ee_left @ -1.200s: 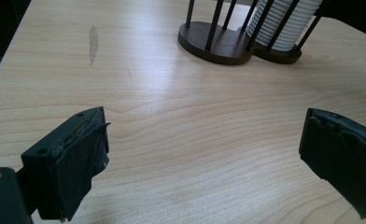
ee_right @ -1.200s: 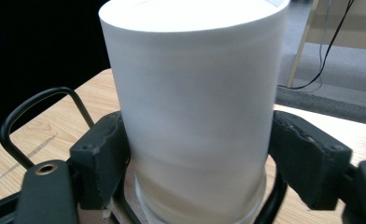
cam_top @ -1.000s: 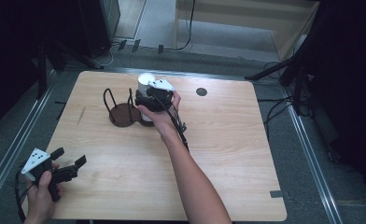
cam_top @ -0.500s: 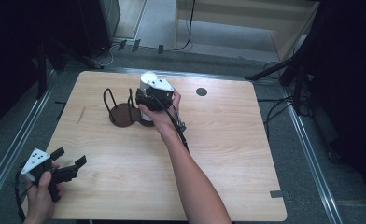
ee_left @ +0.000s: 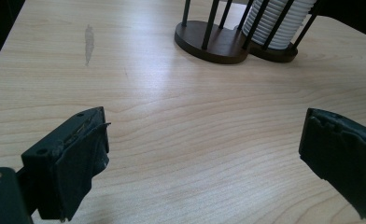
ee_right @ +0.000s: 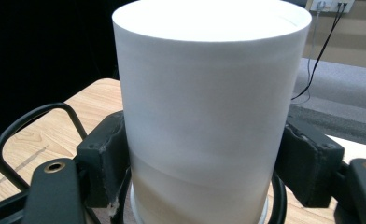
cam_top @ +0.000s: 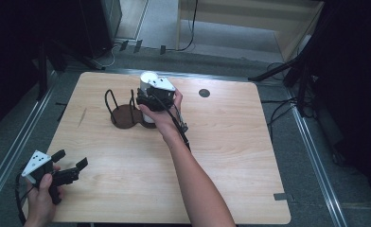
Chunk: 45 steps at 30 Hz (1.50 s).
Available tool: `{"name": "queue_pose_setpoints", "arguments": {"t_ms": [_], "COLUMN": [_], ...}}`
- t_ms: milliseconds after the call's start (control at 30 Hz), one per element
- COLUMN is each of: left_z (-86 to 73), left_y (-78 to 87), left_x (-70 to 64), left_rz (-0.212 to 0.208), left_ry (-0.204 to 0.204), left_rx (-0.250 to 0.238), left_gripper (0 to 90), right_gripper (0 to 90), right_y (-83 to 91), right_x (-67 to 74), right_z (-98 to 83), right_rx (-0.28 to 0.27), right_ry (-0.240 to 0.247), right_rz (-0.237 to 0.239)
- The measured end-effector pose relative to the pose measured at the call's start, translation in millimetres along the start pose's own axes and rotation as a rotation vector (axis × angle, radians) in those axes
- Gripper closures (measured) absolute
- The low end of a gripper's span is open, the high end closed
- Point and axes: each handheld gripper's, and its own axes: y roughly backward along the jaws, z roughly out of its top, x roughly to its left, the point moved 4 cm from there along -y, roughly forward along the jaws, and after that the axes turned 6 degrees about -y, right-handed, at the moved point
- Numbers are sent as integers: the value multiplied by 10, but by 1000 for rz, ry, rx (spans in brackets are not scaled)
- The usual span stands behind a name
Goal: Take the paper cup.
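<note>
My right tongs (ee_right: 202,168) have just closed onto the white cup (ee_right: 204,107) above the rack (cam_top: 127,113); my left tongs (ee_left: 214,163) stand apart at the worktop's (cam_top: 231,142) seven o'clock.

Lab-style recording room, bare wooden table (cam_top: 231,156) on grey carpet, metal floor rails (cam_top: 316,151), loose cables (cam_top: 188,28), wall sockets (ee_right: 328,4), dark surroundings.

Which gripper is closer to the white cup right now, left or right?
Right. The right gripper has its fingers clamped on the white cup over the wire rack. The left gripper sits at the table's near-left corner, open.
</note>
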Motion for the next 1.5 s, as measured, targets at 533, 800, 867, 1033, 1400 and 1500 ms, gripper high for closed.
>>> {"name": "queue_pose_setpoints", "arguments": {"t_ms": [533, 800, 867, 1033, 1400, 1500], "left_z": [0, 0, 0, 0, -1, -1], "left_y": [0, 1, 1, 0, 2, 1], "left_x": [2, 2, 3, 2, 8, 9], "left_rz": [-1, 0, 0, -1, -1, -2], "left_ry": [2, 3, 3, 2, 8, 10], "left_rx": [1, -2, -1, 1, 2, 4], "left_gripper": [21, 21, 22, 22, 22, 22], "right_gripper": [257, 166, 154, 148, 230, 244], "right_y": [18, -23, -25, -39, -61, -51], "right_x": [13, -22, -27, -24, -14, -11], "right_z": [32, -38, -49, -85, -142, -136], "right_rx": [-10, 25, 21, 29, 31, 20], "right_ry": [-11, -36, -38, -28, -20, 8], "right_rz": [7, 4, 4, 0, -4, -3]}}
